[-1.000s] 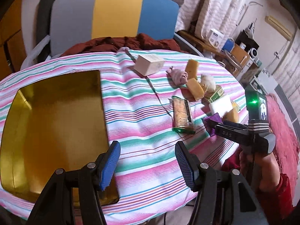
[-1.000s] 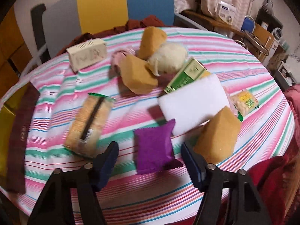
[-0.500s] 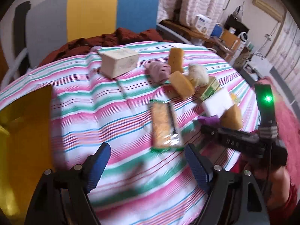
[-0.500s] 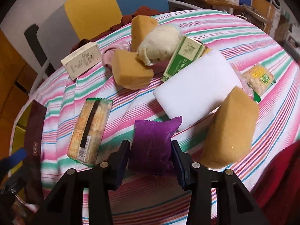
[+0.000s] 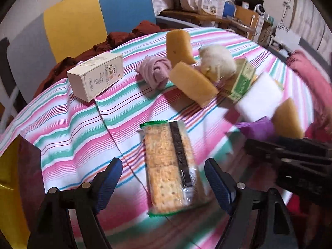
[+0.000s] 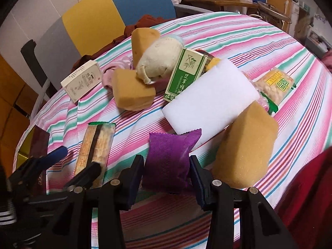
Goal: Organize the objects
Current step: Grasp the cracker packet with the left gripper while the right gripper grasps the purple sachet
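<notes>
A clear pack of crackers (image 5: 168, 166) lies on the striped tablecloth (image 5: 72, 124). My left gripper (image 5: 164, 176) straddles its near end with the jaws wide open, and the blue pads (image 5: 110, 176) stand clear of the wrapper. In the right wrist view the left gripper (image 6: 72, 161) sits over the same pack (image 6: 95, 145). My right gripper (image 6: 166, 166) is shut on a purple sachet (image 6: 168, 157), its pads pressing both sides. In the left wrist view that sachet (image 5: 257, 128) shows blurred ahead of the dark right gripper (image 5: 290, 151).
A pile sits beyond: a white carton (image 5: 97, 76), a pink cloth (image 5: 155, 72), yellow sponges (image 5: 193, 83), a cream bundle (image 5: 217, 62), a green box (image 6: 186, 72), a white foam block (image 6: 209, 101), a large sponge (image 6: 244, 149), a snack bag (image 6: 274, 87). A gold tray (image 5: 8, 186) lies left.
My left gripper swung right from over the gold tray to the cracker pack and its jaws widened. My right gripper closed on the purple sachet.
</notes>
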A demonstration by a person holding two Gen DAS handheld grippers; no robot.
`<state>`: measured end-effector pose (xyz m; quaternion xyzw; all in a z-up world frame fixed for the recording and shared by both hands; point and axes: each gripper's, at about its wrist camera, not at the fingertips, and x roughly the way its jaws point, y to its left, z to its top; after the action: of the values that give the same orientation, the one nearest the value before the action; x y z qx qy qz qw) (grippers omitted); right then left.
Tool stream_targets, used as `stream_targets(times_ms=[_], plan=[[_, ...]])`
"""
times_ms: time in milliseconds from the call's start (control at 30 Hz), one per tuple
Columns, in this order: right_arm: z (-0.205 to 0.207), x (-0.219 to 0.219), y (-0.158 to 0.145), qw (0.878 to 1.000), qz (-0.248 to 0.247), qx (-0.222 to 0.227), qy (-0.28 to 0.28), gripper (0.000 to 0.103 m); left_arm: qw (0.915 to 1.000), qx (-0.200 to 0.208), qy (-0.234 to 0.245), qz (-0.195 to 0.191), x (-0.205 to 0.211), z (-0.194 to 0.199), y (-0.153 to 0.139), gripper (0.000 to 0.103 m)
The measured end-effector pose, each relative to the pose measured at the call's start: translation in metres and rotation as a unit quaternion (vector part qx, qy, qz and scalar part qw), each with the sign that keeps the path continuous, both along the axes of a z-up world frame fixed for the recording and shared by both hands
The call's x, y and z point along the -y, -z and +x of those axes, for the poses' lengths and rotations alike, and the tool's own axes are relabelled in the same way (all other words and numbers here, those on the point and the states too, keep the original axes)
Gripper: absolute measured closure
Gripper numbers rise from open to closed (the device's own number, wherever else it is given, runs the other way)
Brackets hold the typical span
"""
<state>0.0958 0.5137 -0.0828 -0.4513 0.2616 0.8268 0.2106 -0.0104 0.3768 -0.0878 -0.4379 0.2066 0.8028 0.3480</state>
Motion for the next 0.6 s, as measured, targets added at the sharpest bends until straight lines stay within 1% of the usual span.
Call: stream_targets(times_ms=[67, 133, 200, 267, 333, 433, 467, 533, 567, 600], plan=[[-0.002, 0.001, 0.0, 1.0, -0.001, -0.001, -0.001, 0.058, 1.0, 0.004, -0.008, -0.002, 0.0, -0.003, 0.007, 0.02], [-0.004, 0.002, 0.001, 1.0, -0.002, -0.001, -0.002, 0.058, 0.9995, 0.026, -0.019, 0.005, 0.005, -0.007, 0.014, 0.021], [-0.005, 0.003, 0.001, 1.0, -0.004, -0.002, -0.004, 0.058, 0.9996, 0.011, -0.021, 0.013, 0.008, -0.005, 0.013, 0.024], [-0.005, 0.003, 0.001, 1.0, -0.005, -0.002, -0.005, 0.058, 0.9998, -0.006, -0.016, 0.008, 0.009, -0.001, 0.015, 0.023], [-0.006, 0.004, 0.001, 1.0, -0.006, -0.003, -0.007, 0.058, 0.9998, -0.011, -0.015, 0.012, 0.011, 0.001, 0.015, 0.023], [-0.007, 0.006, 0.0, 1.0, -0.007, -0.008, -0.011, 0.058, 0.9993, -0.011, -0.016, 0.033, 0.02, 0.003, 0.016, 0.024], [-0.007, 0.007, 0.0, 1.0, -0.007, -0.01, -0.013, 0.058, 0.999, -0.017, -0.014, 0.039, 0.023, 0.005, 0.016, 0.025], [-0.008, 0.008, -0.001, 1.0, -0.004, -0.012, -0.017, 0.058, 0.9986, -0.03, -0.005, 0.042, 0.028, 0.009, 0.017, 0.028], [-0.009, 0.009, -0.002, 1.0, -0.003, -0.013, -0.019, 0.058, 0.9983, -0.034, -0.002, 0.047, 0.032, 0.012, 0.017, 0.033], [-0.009, 0.01, -0.003, 1.0, -0.003, -0.016, -0.022, 0.058, 0.998, -0.035, -0.002, 0.052, 0.035, 0.013, 0.017, 0.04]])
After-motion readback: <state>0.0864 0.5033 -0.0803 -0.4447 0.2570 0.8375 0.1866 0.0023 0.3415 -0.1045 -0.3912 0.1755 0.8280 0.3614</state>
